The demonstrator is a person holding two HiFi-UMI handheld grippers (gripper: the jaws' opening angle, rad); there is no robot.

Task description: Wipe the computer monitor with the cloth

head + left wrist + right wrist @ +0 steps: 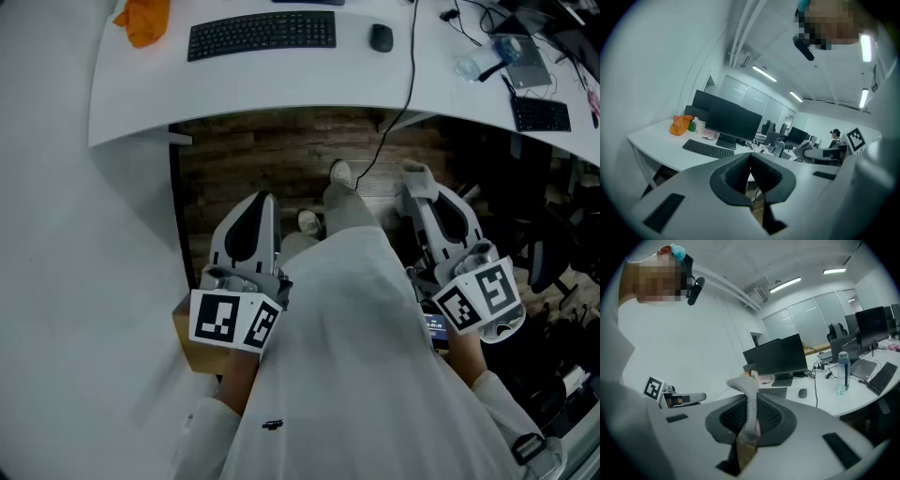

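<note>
The right gripper point(751, 403) pinches a grey knitted cloth point(743, 383) in its closed jaws at lower centre of its view. The left gripper point(750, 159) has its jaws together on nothing. Beyond the cloth, a flat black computer monitor point(780, 358) stands mid-frame on a curved white desk point(829, 404).

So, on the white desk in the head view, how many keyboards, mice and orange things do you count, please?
Keyboards: 2
Mice: 1
Orange things: 1
Total: 4
</note>
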